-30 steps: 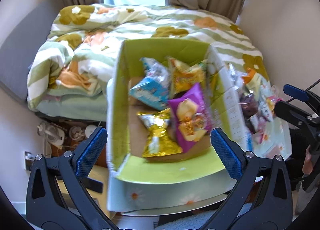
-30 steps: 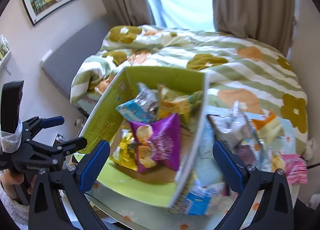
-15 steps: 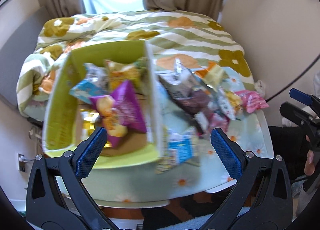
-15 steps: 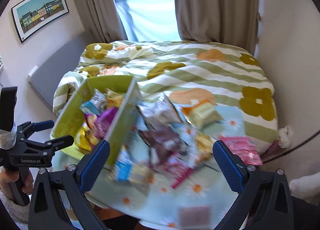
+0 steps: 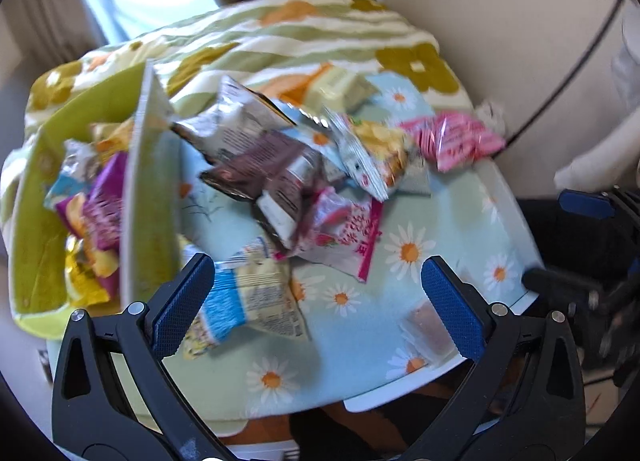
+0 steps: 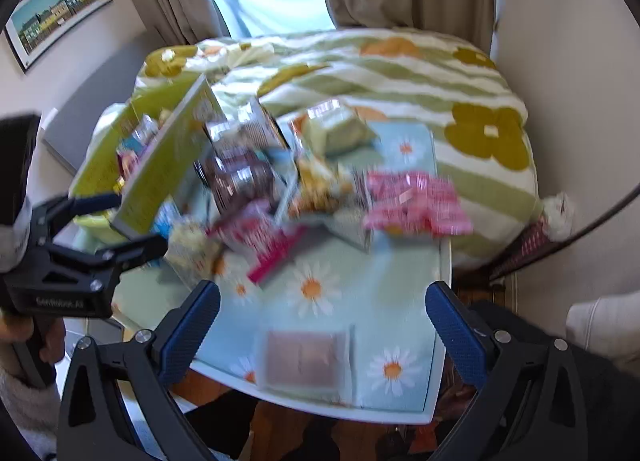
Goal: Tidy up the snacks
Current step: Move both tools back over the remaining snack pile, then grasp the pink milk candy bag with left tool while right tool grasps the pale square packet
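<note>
left wrist view: left gripper (image 5: 318, 293) spread, empty; loose foil snack packets (image 5: 280, 177) heaped beside the open green cardboard box (image 5: 36, 189). right wrist view: right gripper (image 6: 322, 321) spread, empty, above the flat brown packet (image 6: 302, 359); pinch one edge squarely.

Both wrist views look down, somewhat blurred, over shared table (image 5: 472, 221) (image 6: 400, 293), bed (image 6: 400, 73) beyond.

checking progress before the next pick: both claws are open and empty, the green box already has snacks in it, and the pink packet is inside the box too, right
Not quite. The pink packet lies on the daisy tablecloth, outside the green box, as the left wrist view shows. Left claw and right claw are open and empty.
</note>
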Demonstrator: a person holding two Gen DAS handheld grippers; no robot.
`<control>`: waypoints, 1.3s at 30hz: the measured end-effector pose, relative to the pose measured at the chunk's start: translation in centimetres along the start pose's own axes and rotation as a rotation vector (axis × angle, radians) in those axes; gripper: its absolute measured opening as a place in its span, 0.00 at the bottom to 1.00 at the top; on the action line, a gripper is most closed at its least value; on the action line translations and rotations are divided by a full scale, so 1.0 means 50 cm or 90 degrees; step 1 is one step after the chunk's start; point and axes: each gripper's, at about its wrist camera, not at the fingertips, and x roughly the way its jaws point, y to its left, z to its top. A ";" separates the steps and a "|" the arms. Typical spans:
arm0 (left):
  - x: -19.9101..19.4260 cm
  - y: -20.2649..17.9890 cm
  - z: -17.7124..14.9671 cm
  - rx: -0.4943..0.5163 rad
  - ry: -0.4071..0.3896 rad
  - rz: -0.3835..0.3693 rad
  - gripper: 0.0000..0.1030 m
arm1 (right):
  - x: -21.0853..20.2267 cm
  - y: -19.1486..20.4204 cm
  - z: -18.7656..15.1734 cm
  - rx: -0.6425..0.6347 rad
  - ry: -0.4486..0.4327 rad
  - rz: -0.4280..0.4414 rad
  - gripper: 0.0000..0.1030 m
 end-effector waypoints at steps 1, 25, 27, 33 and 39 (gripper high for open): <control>0.013 -0.009 -0.001 0.011 0.003 -0.002 1.00 | 0.012 0.002 -0.017 -0.004 0.010 -0.003 1.00; 0.242 -0.129 0.017 0.221 0.046 0.082 0.95 | 0.180 0.039 -0.152 0.036 0.062 -0.003 1.00; 0.255 -0.125 0.022 0.211 0.058 0.080 0.95 | 0.184 0.039 -0.153 0.033 0.064 -0.010 1.00; 0.286 -0.118 0.021 0.218 0.085 0.098 0.73 | 0.204 0.035 -0.153 0.034 0.076 -0.011 1.00; 0.279 -0.114 0.011 0.215 0.093 0.076 0.58 | 0.215 0.047 -0.152 -0.003 0.082 -0.018 1.00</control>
